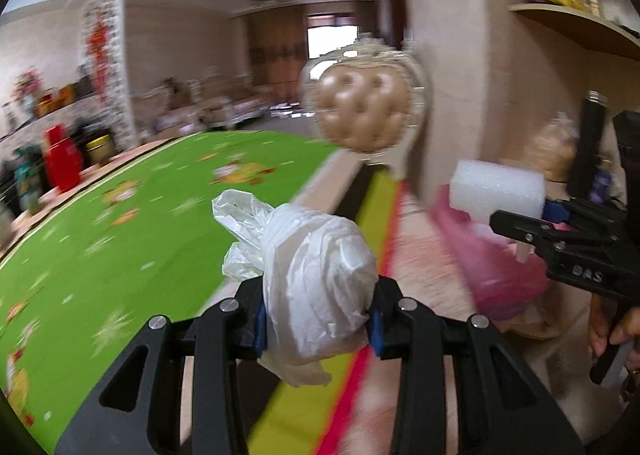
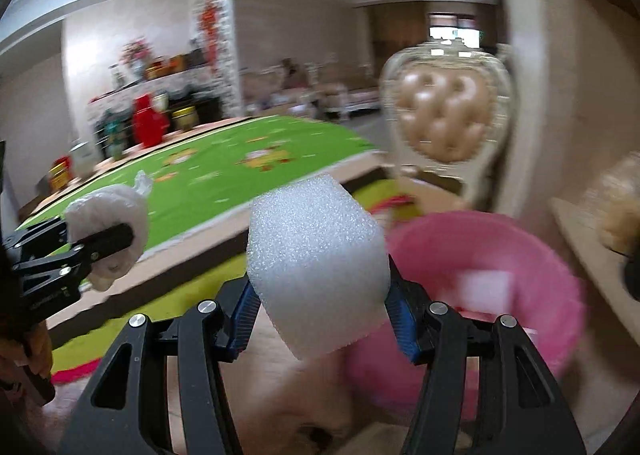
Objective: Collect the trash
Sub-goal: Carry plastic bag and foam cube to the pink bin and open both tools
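step: hauling trash to pink bin [image 2: 480,279] | left gripper [image 1: 316,319] jaws pinching crumpled plastic bag [image 1: 312,267], off the counter [image 1: 120,215] edge | right gripper [image 2: 320,307] jaws squeezing foam block [image 2: 316,259], just beside bin | tip: get each fully over the rim before letting go, bag's floaty

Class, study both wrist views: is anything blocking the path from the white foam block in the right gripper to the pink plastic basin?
Nothing visible. The white foam block, clamped in the right gripper, hangs beside the pink plastic basin, open floor between them.
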Available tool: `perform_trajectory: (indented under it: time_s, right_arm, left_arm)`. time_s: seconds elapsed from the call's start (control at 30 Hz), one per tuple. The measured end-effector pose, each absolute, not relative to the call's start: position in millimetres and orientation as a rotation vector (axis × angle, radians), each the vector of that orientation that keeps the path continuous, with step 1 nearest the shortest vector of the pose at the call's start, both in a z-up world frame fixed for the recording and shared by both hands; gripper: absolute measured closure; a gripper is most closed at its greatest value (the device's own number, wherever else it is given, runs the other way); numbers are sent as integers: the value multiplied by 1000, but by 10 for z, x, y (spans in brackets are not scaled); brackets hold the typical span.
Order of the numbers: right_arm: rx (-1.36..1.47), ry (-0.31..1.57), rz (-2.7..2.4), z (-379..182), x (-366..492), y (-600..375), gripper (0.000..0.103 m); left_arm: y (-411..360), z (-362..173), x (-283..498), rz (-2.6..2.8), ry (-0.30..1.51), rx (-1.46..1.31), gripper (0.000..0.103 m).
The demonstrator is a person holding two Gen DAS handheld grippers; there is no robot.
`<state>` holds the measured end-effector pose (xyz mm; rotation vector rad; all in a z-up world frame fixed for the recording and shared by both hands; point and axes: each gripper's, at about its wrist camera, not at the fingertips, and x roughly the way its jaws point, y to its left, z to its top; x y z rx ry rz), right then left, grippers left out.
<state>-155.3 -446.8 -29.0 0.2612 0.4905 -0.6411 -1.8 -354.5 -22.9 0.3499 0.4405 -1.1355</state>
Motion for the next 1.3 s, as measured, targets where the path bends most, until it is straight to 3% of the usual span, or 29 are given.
perform_trajectory:
  time_s: [0.43, 1.0, 1.1, 1.17, 1.23, 1.3]
  right_arm:
    - [345, 453, -940, -275, -2521, -5254, 48]
    - [336, 475, -936, -312, -2534, -5519, 46]
    - [336, 482, -912, -350, -2504, -5592, 44]
    - [345, 519, -893, -420, -2452, -5677, 36]
    - [364, 515, -904, -450, -2471, -5717, 27]
    - [370, 498, -914, -423, -2518, -5692, 27]
  left_arm:
    - [-4787, -241, -753, -1480, 467, 388, 67]
    - [-5406, -467, -950, -1582, 556, 401, 65]
    - [-5489, -554, -971, -1629, 575, 426, 58]
    - [-5507, -608, -958, -1614, 563, 443, 32]
    - [-5459, -626, -884, -1591, 568, 434, 18]
    - [-5365, -594, -793, -1553, 551, 437, 11]
